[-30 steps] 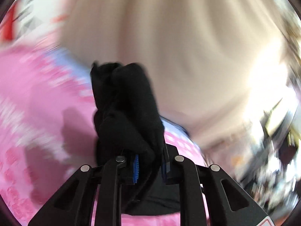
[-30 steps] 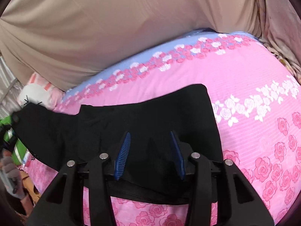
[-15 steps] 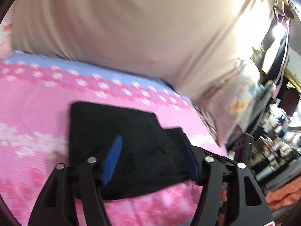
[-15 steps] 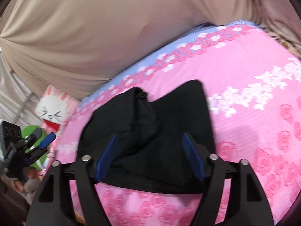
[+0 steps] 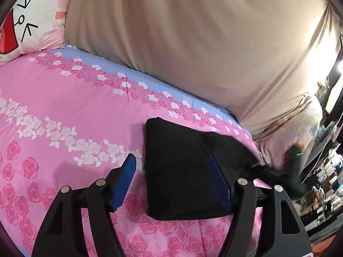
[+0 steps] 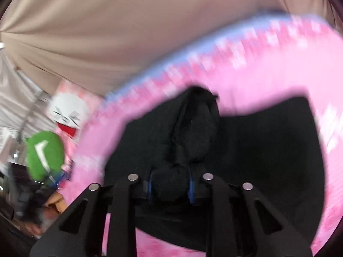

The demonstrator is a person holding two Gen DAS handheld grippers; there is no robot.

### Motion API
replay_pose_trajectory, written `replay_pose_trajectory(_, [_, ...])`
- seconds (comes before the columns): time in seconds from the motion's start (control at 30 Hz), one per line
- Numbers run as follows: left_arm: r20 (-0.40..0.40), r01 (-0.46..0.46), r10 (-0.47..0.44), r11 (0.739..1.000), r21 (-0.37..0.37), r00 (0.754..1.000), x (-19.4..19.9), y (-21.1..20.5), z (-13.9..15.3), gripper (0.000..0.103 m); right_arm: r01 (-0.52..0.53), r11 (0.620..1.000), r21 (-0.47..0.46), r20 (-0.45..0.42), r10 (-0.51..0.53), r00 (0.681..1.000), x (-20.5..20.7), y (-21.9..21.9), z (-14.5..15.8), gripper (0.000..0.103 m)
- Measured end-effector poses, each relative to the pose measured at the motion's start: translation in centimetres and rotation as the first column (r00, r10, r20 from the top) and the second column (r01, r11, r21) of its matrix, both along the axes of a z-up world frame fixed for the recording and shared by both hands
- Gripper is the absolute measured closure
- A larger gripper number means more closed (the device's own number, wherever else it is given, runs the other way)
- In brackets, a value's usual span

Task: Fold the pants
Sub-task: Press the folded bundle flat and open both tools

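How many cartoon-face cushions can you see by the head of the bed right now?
2. A white rabbit-face cushion leans at the bed's far left corner against the beige drape. A green cushion, seen only in the right wrist view, sits in front of it off the bed's edge. Others may be hidden.

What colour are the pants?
Black pants, clearest in the left wrist view.

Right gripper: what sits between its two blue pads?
A bunched fold of the black pants, pinched as the right gripper has just closed. The right wrist view shows it.
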State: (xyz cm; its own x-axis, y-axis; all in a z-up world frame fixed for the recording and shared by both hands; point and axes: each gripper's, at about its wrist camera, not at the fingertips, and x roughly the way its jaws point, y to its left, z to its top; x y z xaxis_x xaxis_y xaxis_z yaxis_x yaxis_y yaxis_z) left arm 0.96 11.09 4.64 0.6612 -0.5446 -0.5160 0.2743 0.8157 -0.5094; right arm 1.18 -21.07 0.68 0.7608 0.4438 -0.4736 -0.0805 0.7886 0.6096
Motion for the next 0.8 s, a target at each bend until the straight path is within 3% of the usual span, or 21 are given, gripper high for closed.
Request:
replay_pose_trajectory(0.1, [0.019,0.018,-0.018,1.000,-0.019,1.000,-0.3,0.1,0.3,0.033,0.071,0.994,-0.079,0.090,-0.064,0.994,-4.3,-1.6,3.5,0.082])
replay_pose_trajectory(0.17, [0.011,0.028,-0.028,0.999,-0.036,1.000,-0.2,-0.3,-0.1,0.027,0.135,0.985,-0.109,0.071,-0.128,0.989,-6.4,-3.2,2.8,0.081])
replay_pose_trajectory(0.23, [-0.013,0.042,-0.042,0.998,-0.046,0.999,0.4,-1.0,-1.0,0.026,0.217,0.960,-0.177,-0.038,-0.227,0.973,-7.0,-4.9,-0.7,0.079])
replay_pose_trajectory(0.33, [-0.099,0.085,-0.095,0.991,-0.103,0.991,2.4,-2.9,-3.2,0.026,0.238,0.935,-0.262,-0.231,-0.301,0.925,-5.8,-6.4,-7.4,0.073])
replay_pose_trajectory(0.37, [-0.136,0.107,-0.125,0.986,-0.130,0.983,3.3,-3.9,-4.0,0.026,0.246,0.941,-0.233,-0.226,-0.299,0.927,-6.2,-6.7,-8.2,0.070])
replay_pose_trajectory(0.43, [-0.178,0.121,-0.148,0.980,-0.155,0.973,4.4,-5.2,-4.9,0.026,0.252,0.947,-0.201,-0.192,-0.291,0.937,-7.0,-7.0,-6.9,0.064])
replay_pose_trajectory(0.57, [-0.233,0.167,-0.217,0.962,-0.216,0.948,6.0,-7.9,-6.6,0.022,0.312,0.927,-0.208,-0.078,-0.334,0.939,-8.6,-8.8,-4.2,0.033])
replay_pose_trajectory(0.67, [-0.314,0.129,-0.194,0.968,-0.215,0.929,7.5,-9.3,-9.1,0.022,0.321,0.932,-0.166,-0.127,-0.343,0.931,-8.0,-10.5,-5.8,0.032])
replay_pose_trajectory(0.73, [-0.379,0.124,-0.212,0.962,-0.245,0.901,8.5,-10.0,-11.0,0.022,0.292,0.951,-0.098,-0.190,-0.306,0.933,-6.5,-11.0,-8.0,0.032])
replay_pose_trajectory(0.8, [-0.359,0.119,-0.215,0.955,-0.271,0.908,8.6,-10.2,-11.2,0.032,0.258,0.966,-0.006,-0.241,-0.252,0.937,-5.4,-11.0,-10.2,0.032])
